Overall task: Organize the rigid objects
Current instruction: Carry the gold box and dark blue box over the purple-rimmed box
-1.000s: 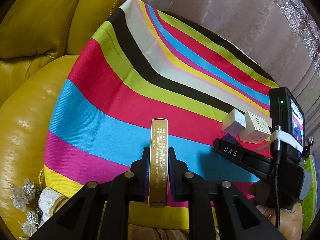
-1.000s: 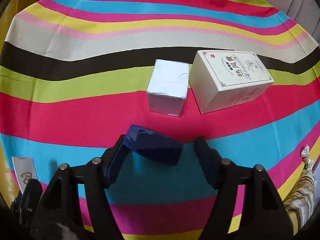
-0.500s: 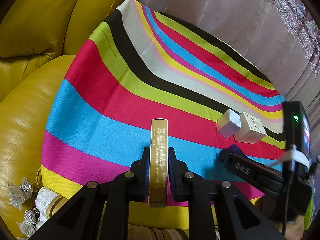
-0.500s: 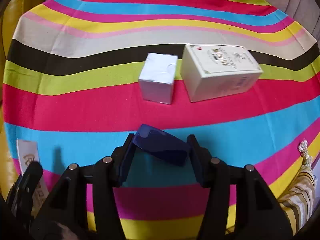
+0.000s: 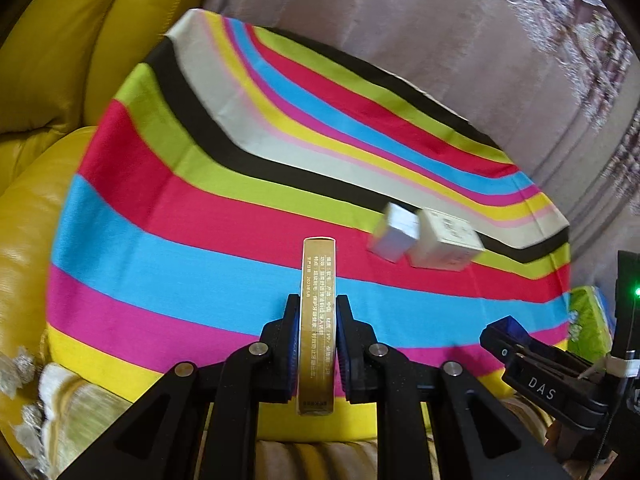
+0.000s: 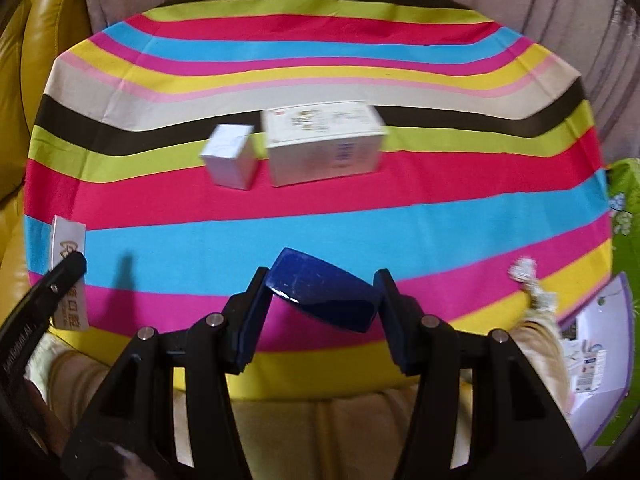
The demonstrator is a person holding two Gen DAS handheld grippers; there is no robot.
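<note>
Lifting clear: dark blue box (image 6: 324, 298) now hangs above the cloth, tilted, one corner up toward the left pad, clamped between both pads of the right gripper (image 6: 320, 312). A second ago it sat low with only the left pad against it and the right pad standing off; the jaws have just been closing and now grasp it on both sides. Its position reads over the pink and blue stripes near the front edge of the striped cloth (image 6: 360, 208).

Left gripper (image 5: 318, 344) clenched on a slim gold box (image 5: 318, 320), held on edge, long side pointing away toward the cloth's middle. Grip unchanged across the second; the view has drawn back and more of the cloth's far edge shows.

Two boxes rest on the cloth, touching or almost touching: small white cube (image 6: 232, 156) and larger cream carton (image 6: 324, 142), on the red and green stripes, right of centre in the left wrist view. Both have shrunk in the right wrist view, so the right hand has pulled away from them.

Judgement: both hands loaded, pickup stage finished, placement beside the resting pair likely next. Blue box sits skewed in the pads, so it may twist when set down.

Yellow sofa (image 5: 60, 80) flanks the cloth's left side.
</note>
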